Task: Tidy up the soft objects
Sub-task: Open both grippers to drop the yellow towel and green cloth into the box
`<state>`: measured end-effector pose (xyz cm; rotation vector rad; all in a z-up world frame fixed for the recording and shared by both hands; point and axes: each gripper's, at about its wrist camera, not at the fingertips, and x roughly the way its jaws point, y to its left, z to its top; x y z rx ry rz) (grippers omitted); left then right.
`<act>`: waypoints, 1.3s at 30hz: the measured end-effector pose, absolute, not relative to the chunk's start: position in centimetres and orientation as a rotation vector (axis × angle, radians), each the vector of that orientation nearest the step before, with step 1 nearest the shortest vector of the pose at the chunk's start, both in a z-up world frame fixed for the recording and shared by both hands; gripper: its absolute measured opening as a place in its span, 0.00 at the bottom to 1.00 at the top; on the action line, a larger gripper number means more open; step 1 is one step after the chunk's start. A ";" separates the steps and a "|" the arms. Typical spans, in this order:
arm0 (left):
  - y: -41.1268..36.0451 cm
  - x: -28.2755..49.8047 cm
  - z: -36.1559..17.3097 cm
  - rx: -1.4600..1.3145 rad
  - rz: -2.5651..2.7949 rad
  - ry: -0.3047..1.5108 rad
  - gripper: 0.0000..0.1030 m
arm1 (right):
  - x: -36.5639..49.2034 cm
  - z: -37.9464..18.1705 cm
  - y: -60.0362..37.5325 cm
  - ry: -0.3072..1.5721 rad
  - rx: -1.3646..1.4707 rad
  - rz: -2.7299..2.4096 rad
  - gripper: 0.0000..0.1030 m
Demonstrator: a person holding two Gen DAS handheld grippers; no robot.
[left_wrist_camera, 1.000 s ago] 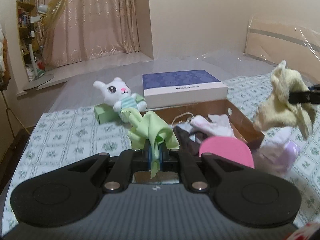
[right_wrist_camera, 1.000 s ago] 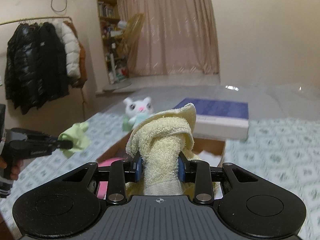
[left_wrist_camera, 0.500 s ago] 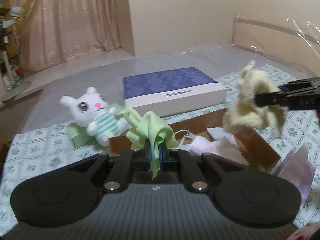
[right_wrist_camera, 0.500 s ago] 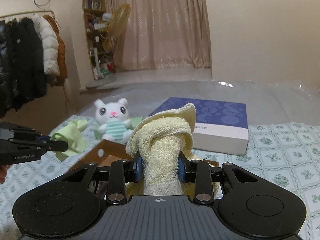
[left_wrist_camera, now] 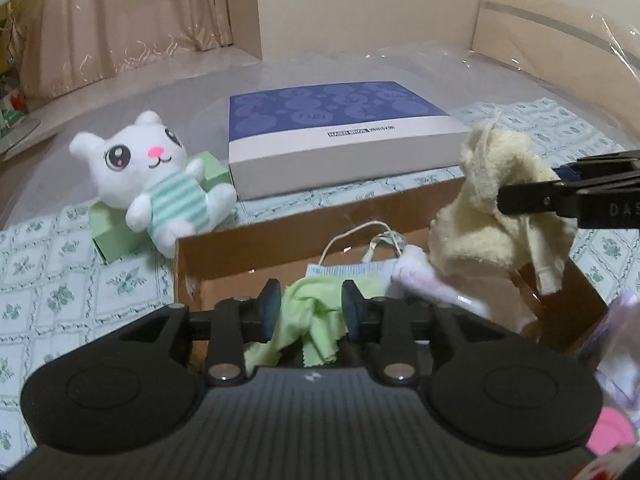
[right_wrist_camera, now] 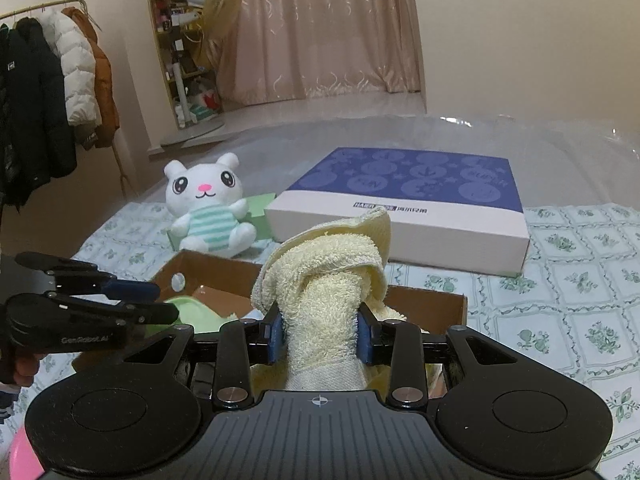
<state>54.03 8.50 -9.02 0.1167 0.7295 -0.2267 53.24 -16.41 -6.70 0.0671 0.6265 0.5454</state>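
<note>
Over the cardboard box [left_wrist_camera: 280, 236]: left gripper [left_wrist_camera: 310, 312] opening off green cloth [left_wrist_camera: 316, 320], right gripper [right_wrist_camera: 320, 334] clamped on yellow towel [right_wrist_camera: 328, 280]; best released low, well inside.

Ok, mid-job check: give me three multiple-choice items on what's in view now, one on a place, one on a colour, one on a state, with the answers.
1. Where is the plush rabbit?
A. inside the cardboard box
B. outside the box, propped on a small green box
C. on top of the blue-lidded box

2. What colour is the cloth between the left tongs?
A. light green
B. pink
C. navy

3. What are the right tongs doing?
A. standing empty
B. clamped on the pale yellow towel
C. clamped on the plush rabbit

Answers:
1 B: it leans on the small green box beyond the cardboard box, beside the blue-lidded box.
2 A: the green cloth sags loose over the box while these jaws are opening, clear of both pads.
3 B: both pads press the yellow towel.
</note>
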 end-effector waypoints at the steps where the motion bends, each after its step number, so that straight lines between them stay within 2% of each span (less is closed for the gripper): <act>1: 8.7 53.8 -9.1 0.112 -0.224 0.729 0.30 | 53.3 -6.8 -16.3 0.630 0.065 0.546 0.37; 2: 8.9 53.6 -9.1 0.112 -0.221 0.729 0.30 | 53.4 -6.8 -16.2 0.633 0.066 0.553 0.38; 4: 9.3 53.1 -9.3 0.112 -0.213 0.732 0.30 | 53.5 -6.8 -16.0 0.634 0.076 0.560 0.50; 6: 9.7 52.7 -9.3 0.110 -0.205 0.731 0.30 | 53.6 -6.9 -15.8 0.643 0.081 0.569 0.55; 15: 10.9 50.6 -8.1 0.089 -0.201 0.709 0.30 | 52.6 -6.7 -17.6 0.640 0.111 0.550 0.59; 17: 10.9 50.2 -8.0 0.096 -0.201 0.704 0.30 | 52.3 -6.6 -17.9 0.639 0.087 0.538 0.53; 18: 10.9 50.1 -7.9 0.096 -0.201 0.706 0.30 | 52.3 -6.7 -17.9 0.643 0.072 0.530 0.45; 19: 10.9 50.0 -8.0 0.094 -0.201 0.708 0.30 | 52.2 -6.8 -17.9 0.640 0.059 0.529 0.42; 23: 11.0 49.9 -8.0 0.100 -0.196 0.709 0.30 | 52.7 -7.0 -18.4 0.602 0.076 0.499 0.37; 26: 11.2 50.1 -7.9 0.098 -0.184 0.702 0.30 | 54.0 -6.5 -18.8 0.563 0.139 0.484 0.29; 28: 11.4 50.5 -7.9 0.086 -0.170 0.699 0.30 | 55.2 -6.4 -18.5 0.566 0.150 0.466 0.18; 31: 11.6 51.3 -8.1 0.077 -0.151 0.705 0.29 | 56.7 -7.0 -17.4 0.614 0.118 0.470 0.08; 39: 11.3 52.2 -9.2 0.066 -0.145 0.732 0.29 | 57.7 -11.7 -15.0 0.807 -0.021 0.547 0.08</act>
